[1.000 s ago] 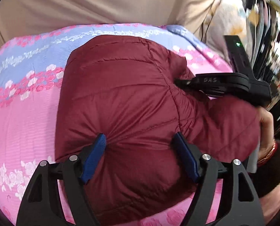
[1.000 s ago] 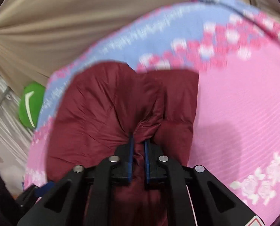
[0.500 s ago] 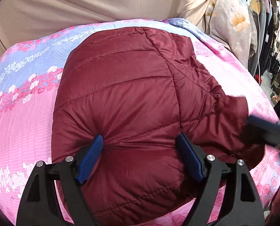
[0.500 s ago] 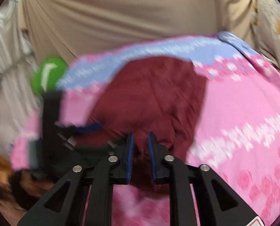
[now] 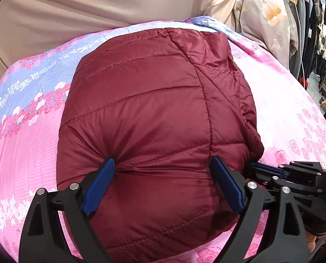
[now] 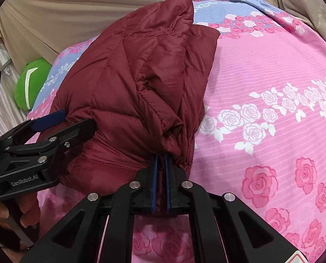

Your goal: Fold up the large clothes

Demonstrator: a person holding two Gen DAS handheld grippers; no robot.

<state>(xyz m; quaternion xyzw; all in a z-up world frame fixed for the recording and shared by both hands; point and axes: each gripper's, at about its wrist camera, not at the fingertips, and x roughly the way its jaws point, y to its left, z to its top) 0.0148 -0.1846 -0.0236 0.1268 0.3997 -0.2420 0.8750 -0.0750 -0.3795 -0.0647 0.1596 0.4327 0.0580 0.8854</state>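
Maroon puffer jacket [image 5: 154, 118] bundled on bed [image 5: 24, 144] with pink rose sheet. Left tool [image 5: 163, 171] spread wide, blue fingers [image 5: 98, 186] pressed into padding. Right tool [image 6: 160, 175] pinched tight on jacket fold, probably sleeve or hem.
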